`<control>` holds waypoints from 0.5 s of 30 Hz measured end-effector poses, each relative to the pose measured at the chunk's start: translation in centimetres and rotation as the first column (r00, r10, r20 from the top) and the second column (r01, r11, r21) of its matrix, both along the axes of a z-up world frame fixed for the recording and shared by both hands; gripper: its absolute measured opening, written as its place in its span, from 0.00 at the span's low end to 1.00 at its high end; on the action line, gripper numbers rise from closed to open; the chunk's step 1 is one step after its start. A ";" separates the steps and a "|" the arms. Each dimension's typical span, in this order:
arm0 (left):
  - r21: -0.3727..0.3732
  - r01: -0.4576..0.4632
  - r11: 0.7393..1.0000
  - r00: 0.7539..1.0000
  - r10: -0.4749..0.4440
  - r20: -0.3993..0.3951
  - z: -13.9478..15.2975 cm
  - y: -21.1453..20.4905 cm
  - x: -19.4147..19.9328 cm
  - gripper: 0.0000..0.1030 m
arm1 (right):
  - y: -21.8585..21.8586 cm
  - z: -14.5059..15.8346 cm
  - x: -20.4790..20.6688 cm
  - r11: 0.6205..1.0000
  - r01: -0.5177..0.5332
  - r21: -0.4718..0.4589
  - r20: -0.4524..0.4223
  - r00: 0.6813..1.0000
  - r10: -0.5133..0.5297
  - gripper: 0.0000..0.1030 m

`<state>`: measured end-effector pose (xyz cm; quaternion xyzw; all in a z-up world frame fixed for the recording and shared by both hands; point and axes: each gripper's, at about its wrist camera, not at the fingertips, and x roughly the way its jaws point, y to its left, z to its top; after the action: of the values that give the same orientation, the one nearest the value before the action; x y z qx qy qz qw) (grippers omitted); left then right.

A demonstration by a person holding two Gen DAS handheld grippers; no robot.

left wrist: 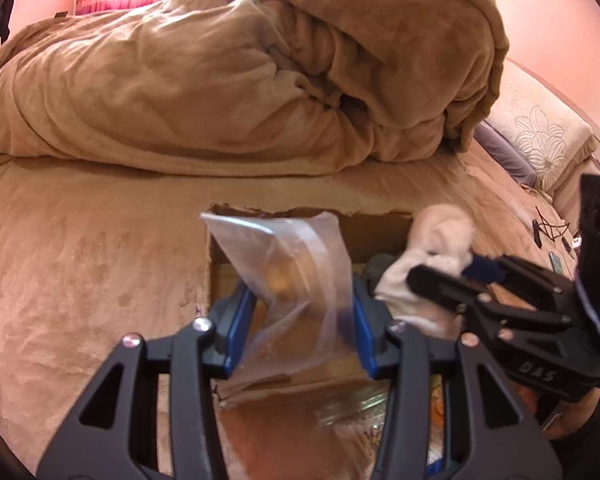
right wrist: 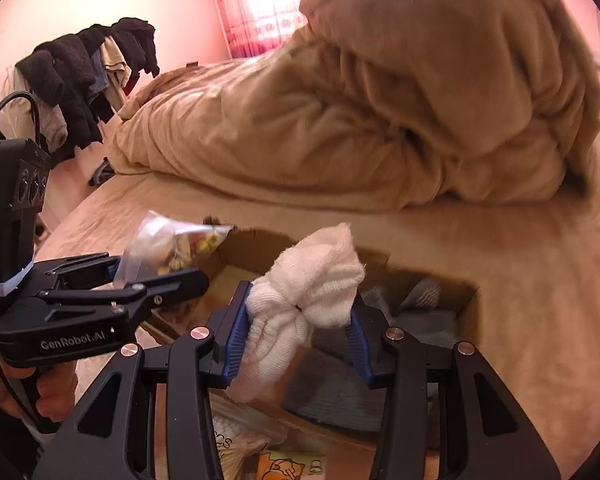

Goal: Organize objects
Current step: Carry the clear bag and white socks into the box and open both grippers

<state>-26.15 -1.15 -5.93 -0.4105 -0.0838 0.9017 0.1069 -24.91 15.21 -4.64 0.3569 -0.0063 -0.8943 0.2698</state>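
Note:
My left gripper [left wrist: 300, 316] is shut on a clear plastic zip bag [left wrist: 296, 276] with small items inside, held above an open cardboard box [left wrist: 380, 224] on the bed. The bag also shows in the right wrist view [right wrist: 168, 244], in the left gripper [right wrist: 156, 276]. My right gripper [right wrist: 300, 332] is shut on a bundle of white socks [right wrist: 312, 292], held over the box [right wrist: 468, 300]. The socks [left wrist: 432, 248] and right gripper [left wrist: 452, 276] also show at the right of the left wrist view.
A heaped tan duvet [left wrist: 260, 72] lies behind the box on the tan bed [left wrist: 80, 260]. Grey cloth [right wrist: 420, 320] lies inside the box. Packets [right wrist: 260, 448] lie below the gripper. Dark clothes [right wrist: 84, 72] hang far left. Pillows [left wrist: 540, 132] and cables [left wrist: 548, 228] are at right.

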 end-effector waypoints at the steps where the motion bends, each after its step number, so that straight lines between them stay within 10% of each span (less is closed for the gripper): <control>1: 0.003 0.003 1.000 1.000 -0.003 0.004 -0.2 0.0 -0.1 0.45 | 0.0 -0.7 -0.4 1.000 0.000 -0.003 0.023 1.000 0.000 0.45; 15: 0.023 0.048 0.999 0.999 -0.048 -0.004 -1.8 -0.5 0.3 0.55 | -1.4 -3.4 -0.7 0.999 -0.029 0.038 0.060 0.998 0.027 0.49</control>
<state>-25.83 -1.64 -7.71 -0.4095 -0.0842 0.8986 0.1333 -25.57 13.76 -8.00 0.3886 0.0083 -0.8794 0.2750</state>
